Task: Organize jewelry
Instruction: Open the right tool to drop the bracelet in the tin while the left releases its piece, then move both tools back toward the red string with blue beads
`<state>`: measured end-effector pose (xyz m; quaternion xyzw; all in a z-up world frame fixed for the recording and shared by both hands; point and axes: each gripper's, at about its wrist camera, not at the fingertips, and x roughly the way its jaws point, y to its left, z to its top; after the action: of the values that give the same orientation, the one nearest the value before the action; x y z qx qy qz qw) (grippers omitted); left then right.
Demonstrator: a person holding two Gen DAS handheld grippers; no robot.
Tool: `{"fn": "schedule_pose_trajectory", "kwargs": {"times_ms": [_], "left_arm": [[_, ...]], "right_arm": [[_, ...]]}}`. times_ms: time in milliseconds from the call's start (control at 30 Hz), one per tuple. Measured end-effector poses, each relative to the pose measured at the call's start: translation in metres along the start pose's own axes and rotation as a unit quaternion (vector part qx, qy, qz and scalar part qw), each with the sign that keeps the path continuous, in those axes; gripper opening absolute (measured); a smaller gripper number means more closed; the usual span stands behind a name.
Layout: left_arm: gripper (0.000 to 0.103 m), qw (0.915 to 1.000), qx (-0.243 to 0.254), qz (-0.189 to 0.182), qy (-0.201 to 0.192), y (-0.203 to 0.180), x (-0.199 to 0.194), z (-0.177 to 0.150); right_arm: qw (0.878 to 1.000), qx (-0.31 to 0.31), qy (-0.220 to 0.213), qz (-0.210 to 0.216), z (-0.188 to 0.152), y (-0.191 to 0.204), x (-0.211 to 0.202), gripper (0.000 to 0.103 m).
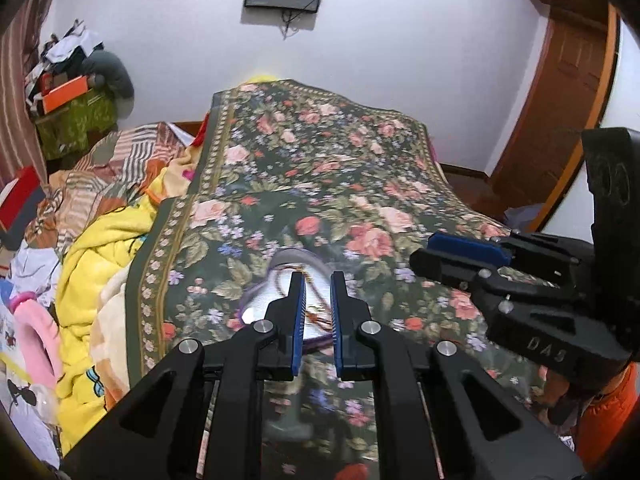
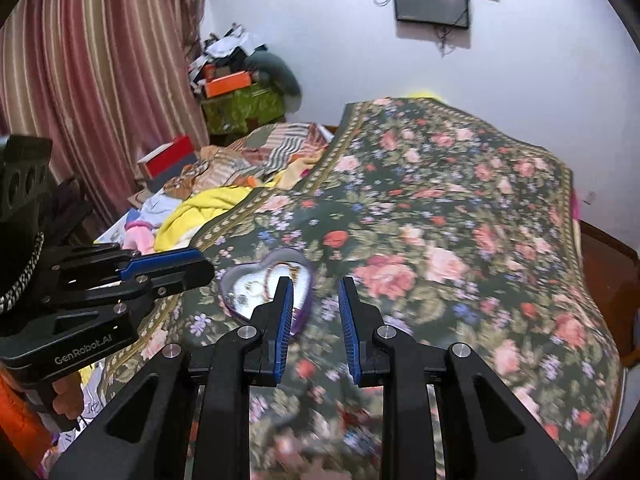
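Bed (image 2: 460,200) under a floral bedspread, soft and springy, so anything set on it can tip or sink. Heart-shaped box (image 2: 256,280), purple rim, pale lining, sits open on the near-left part of the spread; likely light and rigid, best taken by its rim. Inside: a thin beaded chain (image 1: 316,300) and small ring-like pieces, blurred. Chain looks limp, tangly, slippery; pinch a single strand. Left tongs (image 1: 317,276) nearly pressed together above the box, hold unclear. Right tongs (image 2: 314,284) slightly spread, empty, just beside the box.
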<state>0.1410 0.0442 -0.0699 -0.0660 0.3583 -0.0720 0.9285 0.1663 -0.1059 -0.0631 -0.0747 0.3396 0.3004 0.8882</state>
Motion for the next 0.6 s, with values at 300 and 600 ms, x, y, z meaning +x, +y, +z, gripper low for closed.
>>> {"fn": "schedule_pose_trajectory", "kwargs": {"times_ms": [300,600], "left_arm": [[0.017,0.9982,0.047,-0.032,0.017,-0.059,-0.004,-0.016],[0.023,0.9946,0.061,-0.051,0.067,-0.087,0.021,-0.043]], "right_arm": [[0.998,0.032,0.013,-0.048,-0.034,-0.041,-0.034,0.021],[0.994,0.067,0.066,-0.05,-0.079,-0.064,-0.031,0.021]]}}
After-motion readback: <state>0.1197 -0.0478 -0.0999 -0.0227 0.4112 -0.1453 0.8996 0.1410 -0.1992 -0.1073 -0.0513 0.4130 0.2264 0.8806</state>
